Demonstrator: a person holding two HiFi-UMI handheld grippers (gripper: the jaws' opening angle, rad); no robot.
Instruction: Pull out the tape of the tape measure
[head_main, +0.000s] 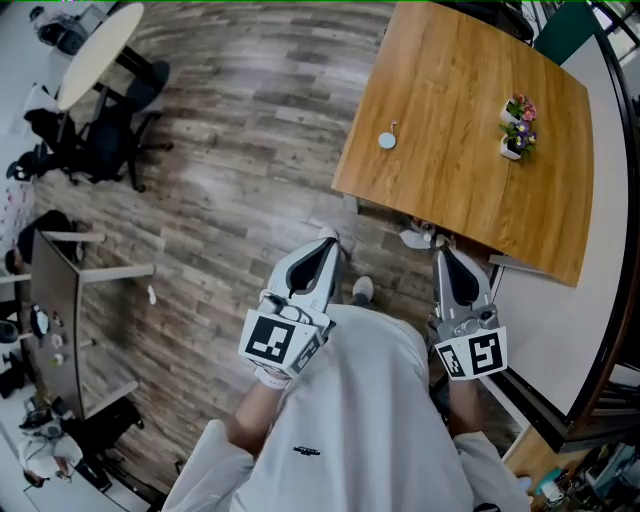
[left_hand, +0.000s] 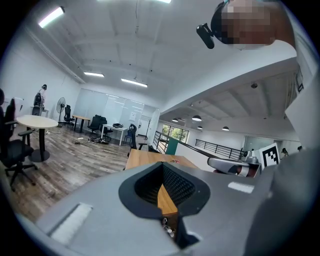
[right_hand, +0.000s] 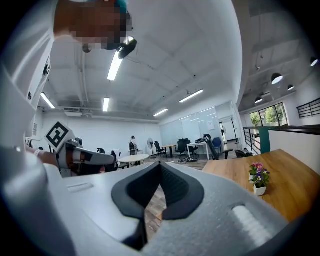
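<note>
Left gripper (head_main: 327, 243): jaws pressed together with nothing between them, held close to the person's body over the wood floor (head_main: 230, 200), short of the surface (head_main: 450, 190). Tape measure (head_main: 387, 140), small and round, lies on the surface near its left edge, well apart from both grippers. Right gripper (head_main: 446, 256): jaws likewise closed and empty, tip near the surface's near edge; flower pot (head_main: 516, 130) stands farther right.
</note>
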